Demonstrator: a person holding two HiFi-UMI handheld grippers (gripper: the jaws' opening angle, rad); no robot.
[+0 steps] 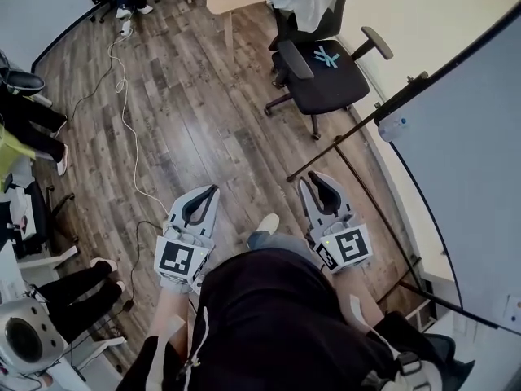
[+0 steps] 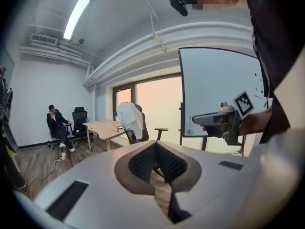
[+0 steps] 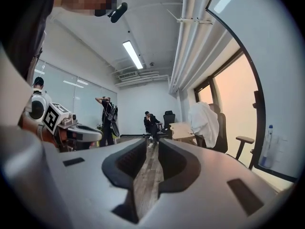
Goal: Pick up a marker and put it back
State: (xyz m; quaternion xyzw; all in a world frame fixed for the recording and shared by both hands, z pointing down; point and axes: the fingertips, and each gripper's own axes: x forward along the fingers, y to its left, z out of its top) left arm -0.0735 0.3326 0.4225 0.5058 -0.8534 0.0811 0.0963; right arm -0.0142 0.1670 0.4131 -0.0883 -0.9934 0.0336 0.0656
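Observation:
No marker can be made out in any view. The whiteboard stands on its frame at my right. My left gripper is held at waist height over the wooden floor, jaw tips touching, nothing between them; the left gripper view shows the same. My right gripper is level with it, nearer the whiteboard, its jaws a narrow gap apart and empty, as the right gripper view shows. Each gripper appears in the other's view: the right one, the left one.
A black office chair stands ahead by the whiteboard's leg. A white cable trails across the floor at left. People sit along the left edge. A small blue-topped bottle rests by the whiteboard's lower edge. A desk stands farther off.

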